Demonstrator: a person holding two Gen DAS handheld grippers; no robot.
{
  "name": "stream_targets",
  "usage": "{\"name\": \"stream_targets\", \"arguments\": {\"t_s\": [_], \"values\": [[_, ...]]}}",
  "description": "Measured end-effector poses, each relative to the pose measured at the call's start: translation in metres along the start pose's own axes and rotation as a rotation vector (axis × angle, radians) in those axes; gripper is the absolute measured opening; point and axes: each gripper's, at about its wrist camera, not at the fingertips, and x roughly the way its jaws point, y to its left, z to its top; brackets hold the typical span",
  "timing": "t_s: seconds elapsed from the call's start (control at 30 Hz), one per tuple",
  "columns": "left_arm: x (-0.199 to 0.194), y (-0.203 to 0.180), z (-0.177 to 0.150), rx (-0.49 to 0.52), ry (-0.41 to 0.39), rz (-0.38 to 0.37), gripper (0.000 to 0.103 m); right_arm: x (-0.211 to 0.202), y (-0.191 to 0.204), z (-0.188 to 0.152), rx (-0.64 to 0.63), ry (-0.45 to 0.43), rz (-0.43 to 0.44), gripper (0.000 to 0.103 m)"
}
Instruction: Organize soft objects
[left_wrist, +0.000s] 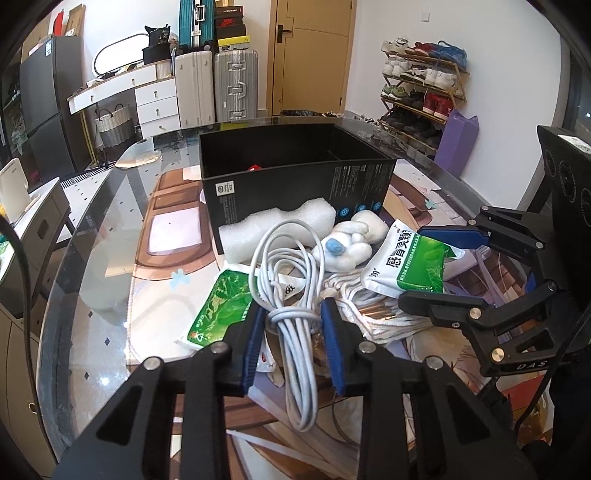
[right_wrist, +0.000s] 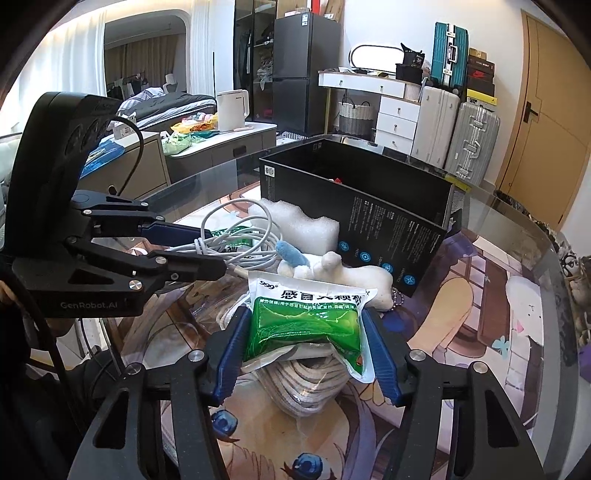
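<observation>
My left gripper (left_wrist: 293, 314) stands around a coiled white cable (left_wrist: 291, 280), its blue pads on either side of the wound knot and not clearly pressing it. My right gripper (right_wrist: 304, 321) is shut on a green and white medicine packet (right_wrist: 306, 325), also seen in the left wrist view (left_wrist: 410, 262), held above a bundle of white cord (right_wrist: 306, 384). A white plush toy with a blue tuft (left_wrist: 351, 240) and a white foam piece (left_wrist: 273, 229) lie in front of an open black box (left_wrist: 295, 162). A second green packet (left_wrist: 218, 306) lies left of the cable.
The pile sits on a glass table (left_wrist: 103, 258) over a cartoon-printed mat. Something red (left_wrist: 254, 168) lies inside the box. Suitcases, a white dresser, a door and a shoe rack stand beyond the table's far edge.
</observation>
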Motion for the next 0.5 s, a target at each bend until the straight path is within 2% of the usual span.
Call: {"name": "stream_targets", "arguments": {"t_s": [0.5], "values": [[-0.022,0.005,0.007,-0.020,-0.057,0.001,0.029,-0.015,-0.003,0.004,0.017,-0.049,-0.006,0.061]]}}
